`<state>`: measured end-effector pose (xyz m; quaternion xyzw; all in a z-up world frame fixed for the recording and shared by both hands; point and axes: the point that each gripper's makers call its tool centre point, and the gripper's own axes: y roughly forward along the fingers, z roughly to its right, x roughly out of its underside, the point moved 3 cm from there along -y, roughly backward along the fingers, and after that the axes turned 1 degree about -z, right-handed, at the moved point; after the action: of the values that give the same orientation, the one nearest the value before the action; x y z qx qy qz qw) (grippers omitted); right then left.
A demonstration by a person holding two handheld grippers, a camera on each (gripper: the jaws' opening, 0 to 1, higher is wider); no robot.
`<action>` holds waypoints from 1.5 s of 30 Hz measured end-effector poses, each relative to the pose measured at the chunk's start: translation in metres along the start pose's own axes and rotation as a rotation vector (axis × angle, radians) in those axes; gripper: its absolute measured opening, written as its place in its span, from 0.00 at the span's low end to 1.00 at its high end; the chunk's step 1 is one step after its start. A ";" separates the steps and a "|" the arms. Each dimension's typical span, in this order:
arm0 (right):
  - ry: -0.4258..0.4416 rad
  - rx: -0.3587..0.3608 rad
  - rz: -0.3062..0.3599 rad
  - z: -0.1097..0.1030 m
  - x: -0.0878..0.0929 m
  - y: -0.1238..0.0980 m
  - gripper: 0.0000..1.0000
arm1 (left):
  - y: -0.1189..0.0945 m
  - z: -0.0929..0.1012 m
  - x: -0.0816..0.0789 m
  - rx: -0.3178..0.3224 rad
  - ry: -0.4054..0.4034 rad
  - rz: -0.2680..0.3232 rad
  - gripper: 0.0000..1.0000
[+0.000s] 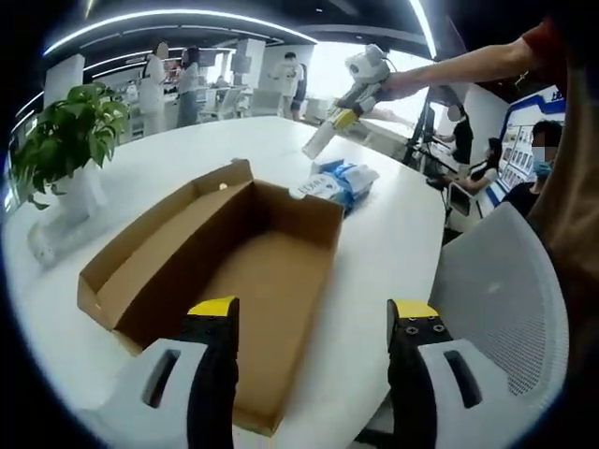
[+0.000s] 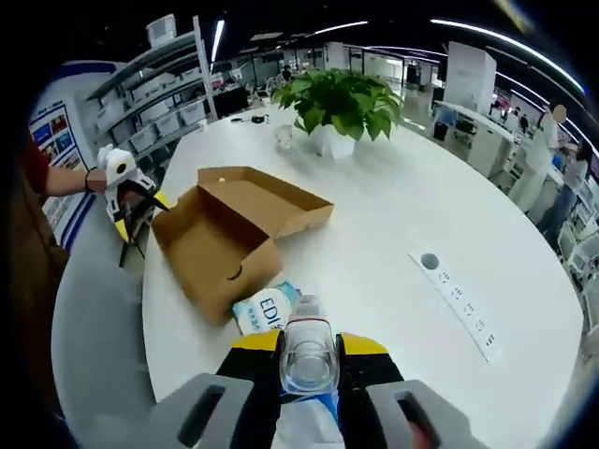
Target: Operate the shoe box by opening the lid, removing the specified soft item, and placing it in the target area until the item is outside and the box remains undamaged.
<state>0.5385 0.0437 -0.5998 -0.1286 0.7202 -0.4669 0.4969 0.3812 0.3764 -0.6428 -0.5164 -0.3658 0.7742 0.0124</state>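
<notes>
Overhead, right gripper jaws clamp a clear bottle; left gripper gapes wide over the shoe box.

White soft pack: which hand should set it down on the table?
Right. The right gripper is shut on the white soft pack, already out of the cardboard box and above the white table. The left gripper is open at the box's near end.

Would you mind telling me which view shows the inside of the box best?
The left gripper view: the box lies open just beyond the jaws, its bare floor visible. The right gripper view shows it farther off, its floor mostly hidden.
</notes>
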 end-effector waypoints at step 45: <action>-0.236 -0.022 -0.283 0.044 0.030 0.063 0.18 | 0.002 -0.008 0.000 -0.024 -0.032 -0.005 0.64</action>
<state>0.5787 0.0333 -0.6714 -0.2881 0.6366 -0.5059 0.5058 0.3888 0.3789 -0.6455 -0.5031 -0.3764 0.7779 0.0020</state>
